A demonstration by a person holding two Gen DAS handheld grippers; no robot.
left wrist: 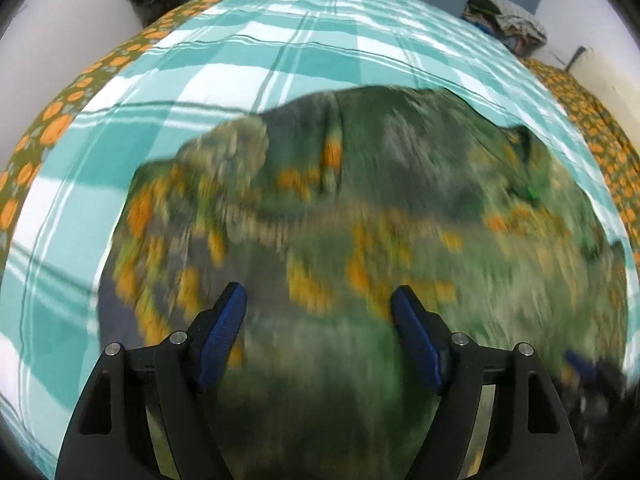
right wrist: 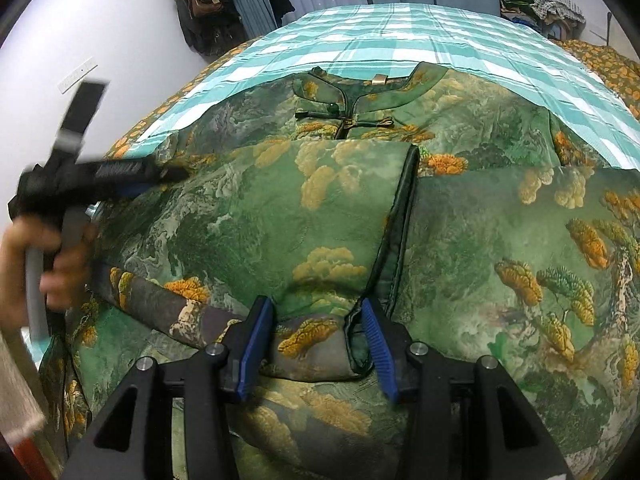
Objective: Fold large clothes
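A large green garment with orange and yellow tree print (right wrist: 280, 216) lies spread on the bed, collar (right wrist: 360, 96) at the far side, one dark-edged flap folded over its middle. My right gripper (right wrist: 316, 320) is open just above the folded flap's near corner. My left gripper (left wrist: 318, 304) is open and empty over the garment (left wrist: 360, 208), which is motion-blurred in the left wrist view. The left gripper also shows in the right wrist view (right wrist: 160, 172), held by a hand at the garment's left edge.
The bed has a teal and white checked sheet (right wrist: 400, 36) over an orange-flowered cover (left wrist: 52, 128). A white wall (right wrist: 100, 32) runs along the left. Dark clothes hang at the back left (right wrist: 208, 12). A pile of clothes (right wrist: 544, 4) sits at the back right.
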